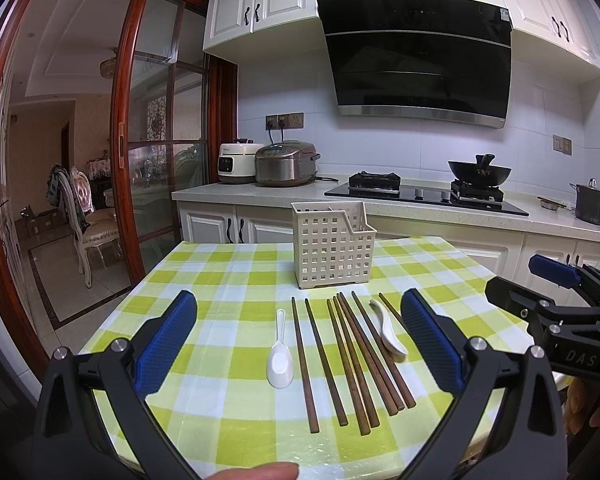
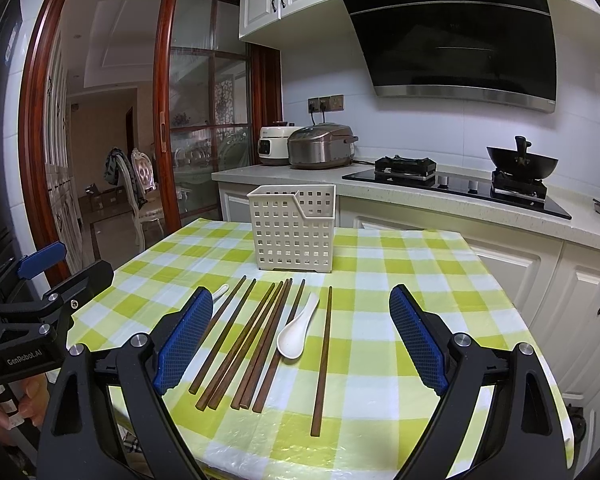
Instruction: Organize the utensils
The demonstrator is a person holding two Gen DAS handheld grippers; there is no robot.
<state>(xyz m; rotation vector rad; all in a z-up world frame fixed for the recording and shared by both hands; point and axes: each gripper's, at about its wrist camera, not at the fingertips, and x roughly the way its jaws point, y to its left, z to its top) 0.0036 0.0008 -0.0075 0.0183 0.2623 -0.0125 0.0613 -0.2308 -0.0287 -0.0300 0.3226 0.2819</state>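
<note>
Dark brown wooden chopsticks (image 1: 352, 360) and two white ceramic spoons (image 1: 280, 362) lie between the left claw's (image 1: 300, 340) wide-spread blue pads. The right claw (image 2: 300, 336) gapes wide too, empty, with the cream perforated plastic basket (image 2: 294, 228) ahead of both.

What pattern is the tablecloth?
Yellow-green, white and pale-blue check on the tablecloth; clearest in the right wrist view.

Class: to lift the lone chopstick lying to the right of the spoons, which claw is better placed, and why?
Right claw: open, with the lone chopstick between its fingers. The left claw is open over the other chopsticks.
</note>
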